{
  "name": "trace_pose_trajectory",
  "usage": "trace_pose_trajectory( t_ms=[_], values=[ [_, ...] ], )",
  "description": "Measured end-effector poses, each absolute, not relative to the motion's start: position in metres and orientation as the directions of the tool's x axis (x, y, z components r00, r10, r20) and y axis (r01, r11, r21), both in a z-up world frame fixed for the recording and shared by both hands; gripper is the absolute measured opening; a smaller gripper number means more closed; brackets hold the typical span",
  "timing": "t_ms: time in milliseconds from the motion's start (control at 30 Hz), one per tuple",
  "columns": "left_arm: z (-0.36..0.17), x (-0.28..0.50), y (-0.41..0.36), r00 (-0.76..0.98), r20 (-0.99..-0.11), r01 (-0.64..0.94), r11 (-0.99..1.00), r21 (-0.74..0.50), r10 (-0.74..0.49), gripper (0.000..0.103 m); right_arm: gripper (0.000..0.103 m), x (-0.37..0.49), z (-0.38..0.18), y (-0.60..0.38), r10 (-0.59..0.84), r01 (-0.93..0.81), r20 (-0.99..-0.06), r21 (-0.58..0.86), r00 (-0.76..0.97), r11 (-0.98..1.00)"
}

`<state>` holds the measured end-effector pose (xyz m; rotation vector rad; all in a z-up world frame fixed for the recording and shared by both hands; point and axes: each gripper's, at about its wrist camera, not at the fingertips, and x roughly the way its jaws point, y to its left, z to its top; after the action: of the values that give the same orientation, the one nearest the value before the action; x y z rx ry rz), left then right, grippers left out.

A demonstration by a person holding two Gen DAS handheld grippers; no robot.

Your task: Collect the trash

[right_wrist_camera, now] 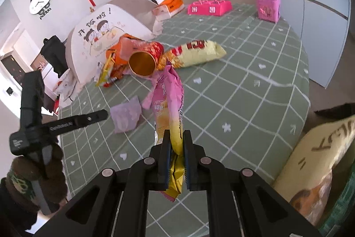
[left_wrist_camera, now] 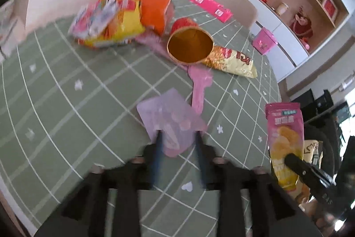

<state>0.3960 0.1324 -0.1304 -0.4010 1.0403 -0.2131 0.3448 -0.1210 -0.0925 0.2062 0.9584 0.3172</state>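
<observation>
Between the right gripper's (right_wrist_camera: 176,143) pinching fingers hangs a pink-and-yellow snack bag (right_wrist_camera: 169,108), light, crinkly and limp, held near its lower end. Low in the left wrist frame, the left gripper (left_wrist_camera: 178,134) is spread around a flimsy lilac wrapper (left_wrist_camera: 170,117) lying on the green checked tablecloth (left_wrist_camera: 66,103); I judge an edge pinch would suit it.

Green white-gridded tablecloth (right_wrist_camera: 244,90), lilac wrapper (left_wrist_camera: 168,117)

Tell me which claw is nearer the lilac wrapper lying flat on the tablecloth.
Left. The left claw is open with its fingers straddling the lilac wrapper's near edge. The right claw is off to the side, shut on the pink-and-yellow snack bag, well apart from the wrapper.
</observation>
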Motion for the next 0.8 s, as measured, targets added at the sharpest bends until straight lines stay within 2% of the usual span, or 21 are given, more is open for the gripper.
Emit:
trace_pose_trajectory(
  t_ms=[33, 200, 300, 333, 400, 600, 733, 800],
  values=[
    [-0.133, 0.395, 0.130, 0.493, -0.793, -0.023, 0.906, -0.423, -0.357, 0.045, 0.009, 0.343, -0.093, -0.123, 0.350, -0.169, -0.770, 0.309, 0.534, 0.936],
    [-0.146, 0.402, 0.111, 0.493, -0.821, -0.090, 0.922, -0.377, -0.287, 0.046, 0.009, 0.336, -0.091, -0.140, 0.342, -0.141, -0.766, 0.318, 0.544, 0.937],
    [-0.153, 0.409, 0.107, 0.501, -0.821, -0.133, 0.913, -0.386, -0.274, 0.052, 0.009, 0.331, -0.088, -0.149, 0.339, -0.134, -0.760, 0.320, 0.554, 0.938],
    [-0.153, 0.411, 0.102, 0.507, -0.821, -0.126, 0.920, -0.371, -0.262, 0.057, 0.009, 0.329, -0.087, -0.152, 0.337, -0.134, -0.759, 0.319, 0.557, 0.938],
    [-0.153, 0.417, 0.091, 0.511, -0.827, -0.101, 0.939, -0.329, -0.235, 0.060, 0.010, 0.327, -0.085, -0.157, 0.329, -0.132, -0.756, 0.311, 0.565, 0.941],
    [-0.155, 0.431, 0.079, 0.527, -0.841, -0.086, 0.977, -0.196, -0.123, 0.060, 0.010, 0.325, -0.082, -0.174, 0.328, -0.116, -0.742, 0.323, 0.585, 0.939],
    [-0.160, 0.441, 0.069, 0.533, -0.846, -0.053, 0.997, -0.052, -0.016, 0.060, 0.011, 0.325, -0.086, -0.180, 0.331, -0.101, -0.739, 0.339, 0.587, 0.935],
    [-0.161, 0.446, 0.070, 0.542, -0.841, -0.035, 0.999, -0.034, -0.009, 0.065, 0.011, 0.326, -0.089, -0.181, 0.329, -0.095, -0.742, 0.340, 0.584, 0.936]
  ],
)
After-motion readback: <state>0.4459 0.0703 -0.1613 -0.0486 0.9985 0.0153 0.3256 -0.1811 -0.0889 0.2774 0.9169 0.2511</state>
